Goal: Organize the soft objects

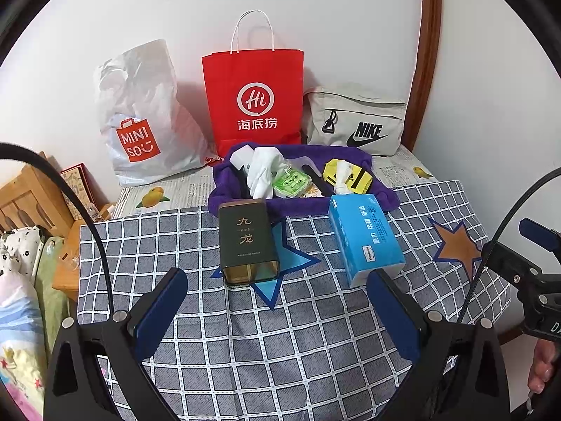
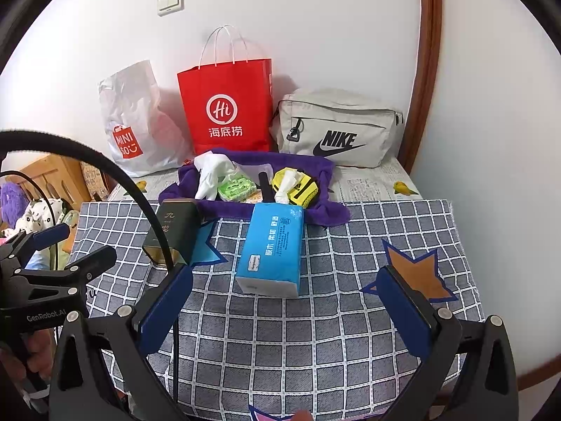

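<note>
Soft blue plastic tissue pack (image 1: 364,236) lies on the grey checked cloth surface (image 1: 280,333), a white tissue poking out at its far end. Just behind it, a fuzzy purple towel (image 1: 378,196) bunches into a nest holding a white cloth glove (image 1: 261,172), a green wipes packet (image 1: 291,182) and a small yellow pouch (image 1: 350,173). Beside the pack stands a dark green rectangular tin (image 1: 245,242). Left gripper (image 1: 277,312) fingers spread wide, empty; right gripper (image 2: 284,308) likewise, its body cut off below.
</note>
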Demonstrator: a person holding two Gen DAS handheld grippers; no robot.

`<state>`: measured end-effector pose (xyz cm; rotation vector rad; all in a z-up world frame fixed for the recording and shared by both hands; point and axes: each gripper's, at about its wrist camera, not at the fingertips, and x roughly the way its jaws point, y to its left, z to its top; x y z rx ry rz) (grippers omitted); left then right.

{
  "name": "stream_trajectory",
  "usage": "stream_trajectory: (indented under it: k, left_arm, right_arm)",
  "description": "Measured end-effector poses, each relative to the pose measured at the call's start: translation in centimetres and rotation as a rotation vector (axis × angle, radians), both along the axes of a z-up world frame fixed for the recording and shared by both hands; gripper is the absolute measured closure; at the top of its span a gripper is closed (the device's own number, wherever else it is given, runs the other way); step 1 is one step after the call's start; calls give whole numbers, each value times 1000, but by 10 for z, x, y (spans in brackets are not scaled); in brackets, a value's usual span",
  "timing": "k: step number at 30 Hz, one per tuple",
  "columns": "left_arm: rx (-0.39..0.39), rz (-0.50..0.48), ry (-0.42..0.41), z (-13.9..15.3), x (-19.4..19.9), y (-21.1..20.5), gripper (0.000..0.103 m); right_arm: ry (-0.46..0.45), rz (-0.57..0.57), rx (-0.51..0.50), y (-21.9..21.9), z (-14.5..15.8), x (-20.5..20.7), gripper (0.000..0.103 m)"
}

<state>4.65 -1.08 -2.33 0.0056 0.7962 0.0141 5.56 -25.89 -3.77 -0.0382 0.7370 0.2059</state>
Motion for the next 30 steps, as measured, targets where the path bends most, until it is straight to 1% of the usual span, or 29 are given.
stream_trajectory:
  k: [30]
  left_arm:
    - [3, 1, 2, -1, -1, -1, 0]
  right_arm:
    - [-1, -13, 0, 3, -1, -3, 0]
